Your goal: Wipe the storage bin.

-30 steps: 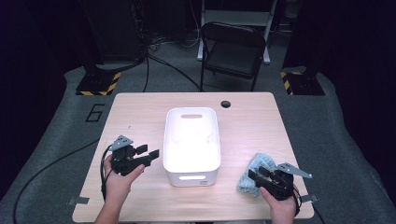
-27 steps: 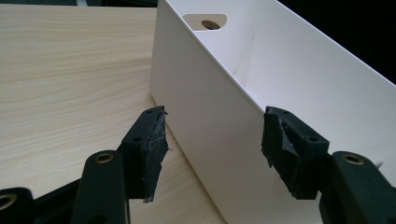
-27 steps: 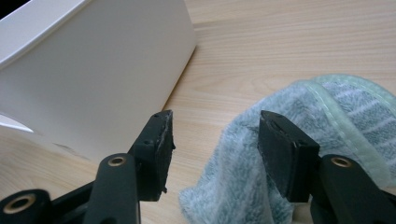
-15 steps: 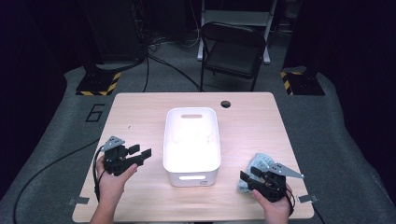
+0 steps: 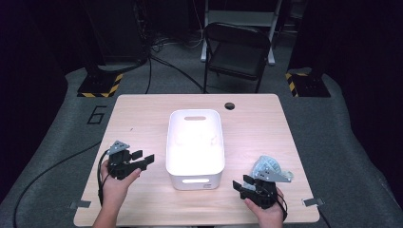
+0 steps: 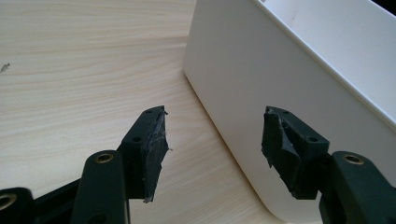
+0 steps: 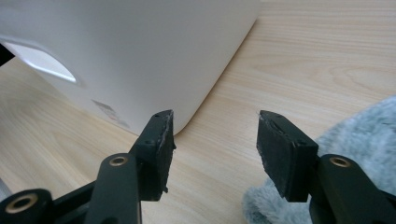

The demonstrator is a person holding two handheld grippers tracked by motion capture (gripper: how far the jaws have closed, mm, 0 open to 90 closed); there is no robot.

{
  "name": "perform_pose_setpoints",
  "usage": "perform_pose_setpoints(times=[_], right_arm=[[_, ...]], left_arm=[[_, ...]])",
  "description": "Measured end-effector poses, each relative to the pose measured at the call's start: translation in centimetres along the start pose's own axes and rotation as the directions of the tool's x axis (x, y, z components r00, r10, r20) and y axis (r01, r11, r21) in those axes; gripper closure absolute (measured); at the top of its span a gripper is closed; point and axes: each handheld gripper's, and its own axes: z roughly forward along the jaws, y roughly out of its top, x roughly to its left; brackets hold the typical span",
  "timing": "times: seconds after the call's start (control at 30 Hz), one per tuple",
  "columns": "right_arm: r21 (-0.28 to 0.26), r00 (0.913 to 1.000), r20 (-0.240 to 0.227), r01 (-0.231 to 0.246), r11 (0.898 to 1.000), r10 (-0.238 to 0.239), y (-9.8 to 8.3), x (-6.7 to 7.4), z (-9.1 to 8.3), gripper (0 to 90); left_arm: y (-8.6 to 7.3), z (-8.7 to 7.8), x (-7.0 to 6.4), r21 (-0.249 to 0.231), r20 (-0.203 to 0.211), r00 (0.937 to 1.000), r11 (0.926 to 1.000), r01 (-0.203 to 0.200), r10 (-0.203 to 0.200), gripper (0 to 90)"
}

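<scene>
A white plastic bin (image 5: pixel 195 142) with handle slots stands in the middle of the wooden table (image 5: pixel 142 109). My left gripper (image 5: pixel 142 158) is open just left of the bin, its jaws aimed at the bin's side wall (image 6: pixel 261 88), nothing between them. My right gripper (image 5: pixel 242 183) is open near the front right, pointing toward the bin's near corner (image 7: pixel 154 60). A fluffy light-blue cloth (image 5: pixel 266 165) lies on the table beside and partly under the right gripper; the same cloth (image 7: pixel 355 140) shows by the right jaw, not gripped.
A round cable hole (image 5: pixel 230 105) is at the table's far edge. A black folding chair (image 5: pixel 237 52) stands behind the table. Striped floor bases (image 5: pixel 100 85) sit at the back left and right. Tape tabs (image 5: pixel 311 202) mark the near corners.
Both hands have pulled back toward the table's near edge. The right gripper has come off the blue cloth and turned toward the bin. The left gripper slid slightly back, still open.
</scene>
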Motion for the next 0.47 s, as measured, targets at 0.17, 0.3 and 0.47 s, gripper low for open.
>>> perform_pose_setpoints(times=[0.17, 0.3, 0.47], right_arm=[[0.010, 1.0000, -0.010, -0.002, 1.000, 0.002, -0.21, 0.08, 0.31, 45.8], [0.013, 0.9997, -0.023, -0.001, 1.000, 0.001, -0.26, 0.08, 0.38, 45.7], [-0.004, 0.9987, -0.030, -0.042, 0.999, 0.041, -0.11, -0.37, 0.09, 45.4]], left_arm=[[-0.16, 0.22, 0.15, 0.009, -0.003, 1.0000, 1.0000, 0.002, -0.002, 40.0], [-0.31, 0.48, 0.22, 0.016, 0.000, 1.0000, 0.9998, 0.008, -0.008, 40.0], [-0.34, 0.66, 0.32, 0.023, 0.002, 1.0000, 0.9997, 0.009, -0.010, 40.0]])
